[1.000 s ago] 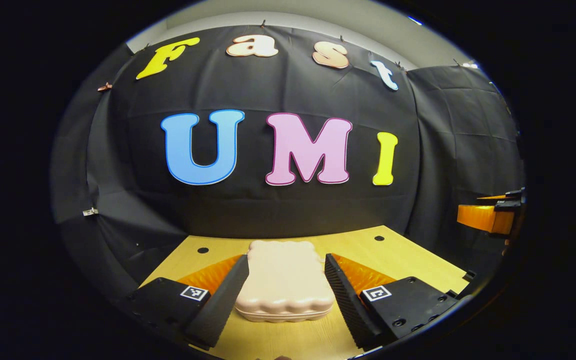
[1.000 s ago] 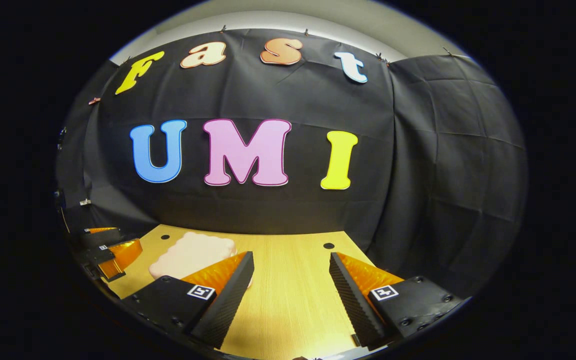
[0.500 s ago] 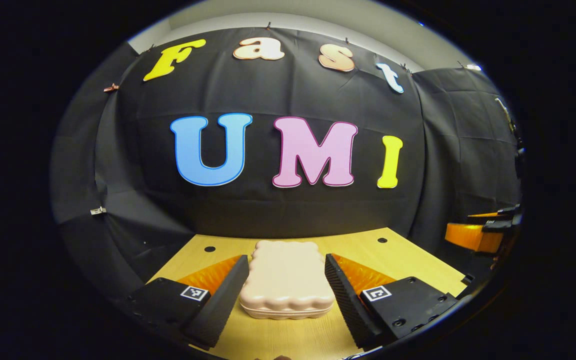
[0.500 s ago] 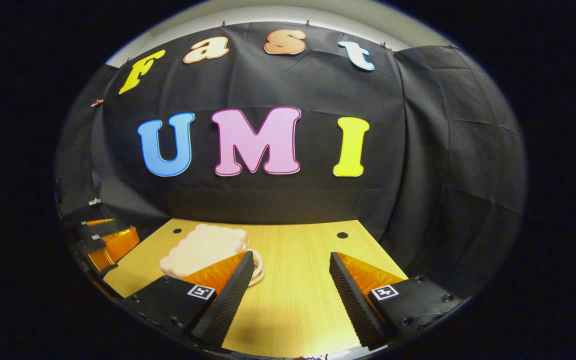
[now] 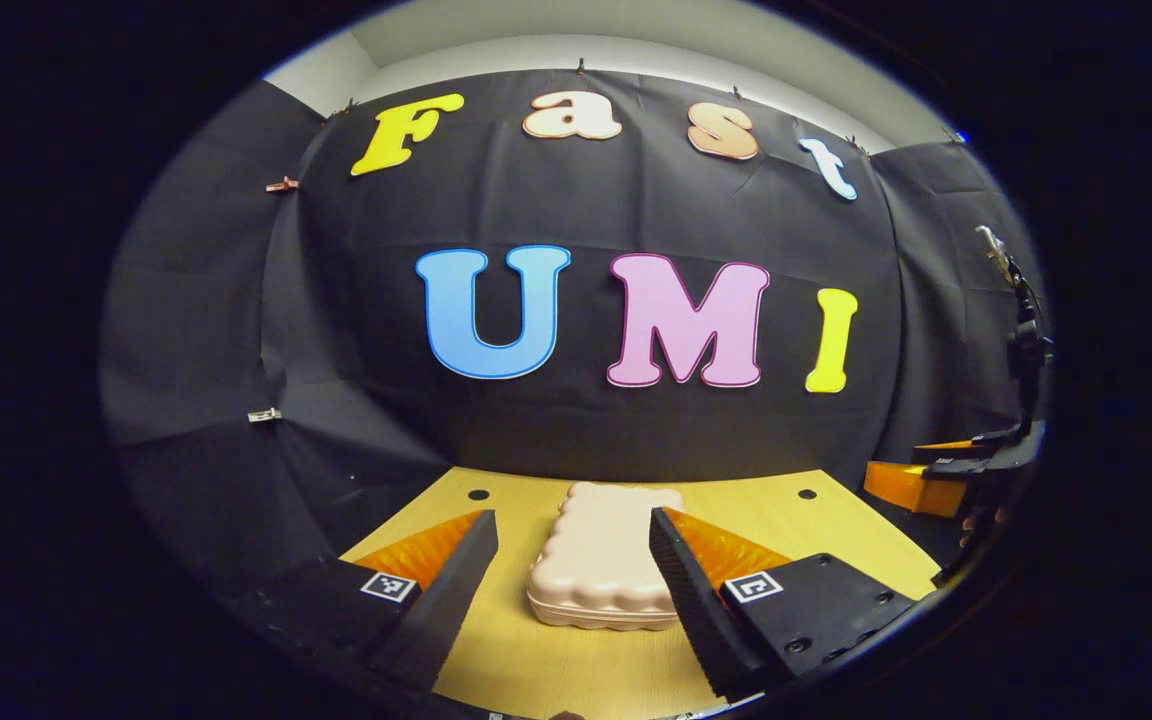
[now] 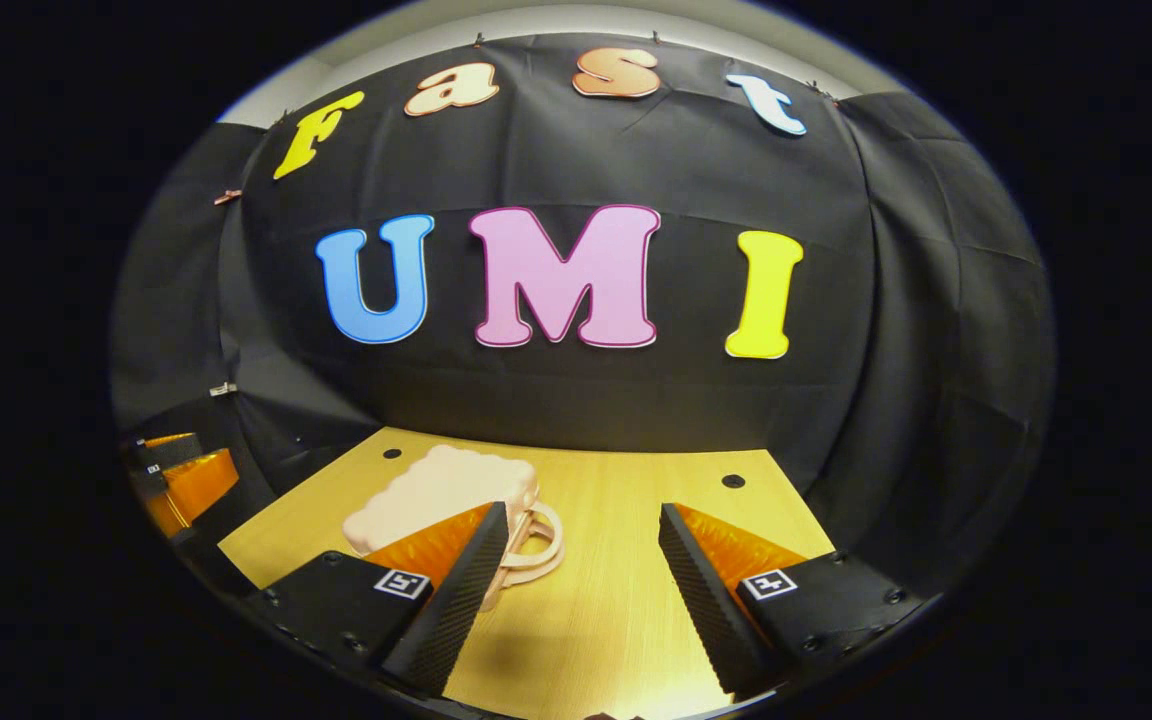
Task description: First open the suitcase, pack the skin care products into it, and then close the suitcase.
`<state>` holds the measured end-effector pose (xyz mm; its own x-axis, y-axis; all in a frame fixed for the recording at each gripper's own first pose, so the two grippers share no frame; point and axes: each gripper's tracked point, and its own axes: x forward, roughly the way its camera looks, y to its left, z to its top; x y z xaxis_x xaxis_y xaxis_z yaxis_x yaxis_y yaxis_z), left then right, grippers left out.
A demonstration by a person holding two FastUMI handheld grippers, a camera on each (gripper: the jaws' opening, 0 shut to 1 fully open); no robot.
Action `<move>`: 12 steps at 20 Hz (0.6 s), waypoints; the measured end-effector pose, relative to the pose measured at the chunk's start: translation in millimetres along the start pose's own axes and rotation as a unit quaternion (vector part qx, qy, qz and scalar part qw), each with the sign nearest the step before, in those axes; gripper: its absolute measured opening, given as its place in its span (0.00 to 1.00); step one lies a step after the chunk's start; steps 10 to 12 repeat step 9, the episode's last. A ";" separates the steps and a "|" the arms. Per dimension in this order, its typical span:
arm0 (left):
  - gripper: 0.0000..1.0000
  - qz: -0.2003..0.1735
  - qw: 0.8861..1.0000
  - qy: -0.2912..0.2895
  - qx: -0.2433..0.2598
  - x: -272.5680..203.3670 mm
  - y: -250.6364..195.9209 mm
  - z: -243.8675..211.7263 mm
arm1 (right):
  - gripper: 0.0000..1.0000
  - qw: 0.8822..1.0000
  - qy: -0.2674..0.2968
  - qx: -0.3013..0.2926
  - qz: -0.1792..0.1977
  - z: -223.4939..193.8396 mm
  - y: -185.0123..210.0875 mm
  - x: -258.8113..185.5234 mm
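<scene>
Suitcase (image 5: 601,560) closed on worktop (image 5: 816,520), lower centre, between left gripper (image 5: 573,535) fingers, spread wide, gripping nothing; right gripper (image 6: 583,530) likewise agape, suitcase at lower left.

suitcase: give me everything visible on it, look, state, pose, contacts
The suitcase is small, pale pink, of smooth moulded plastic as it looks, with scalloped edges. It lies flat on the wooden table, lid shut along a side seam. A looped handle sticks out at one end. Neither gripper touches it.
</scene>
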<state>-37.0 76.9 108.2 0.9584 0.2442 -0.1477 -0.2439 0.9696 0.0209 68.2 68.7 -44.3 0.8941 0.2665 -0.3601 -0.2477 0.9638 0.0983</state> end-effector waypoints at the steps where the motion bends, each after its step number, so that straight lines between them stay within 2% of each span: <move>1: 0.96 0.004 1.000 0.000 -0.001 -3.1 -0.4 0.2 | 0.97 1.000 0.003 -0.003 0.007 -2.4 2.6 0.6; 5: 0.96 0.014 1.000 0.006 -0.007 -12.4 -3.2 -3.4 | 0.96 1.000 0.003 0.002 0.018 -1.9 6.5 1.2; 12: 0.96 0.015 1.000 0.003 -0.001 -16.7 -7.3 -2.4 | 0.96 1.000 -0.006 0.010 0.016 2.5 1.3 1.8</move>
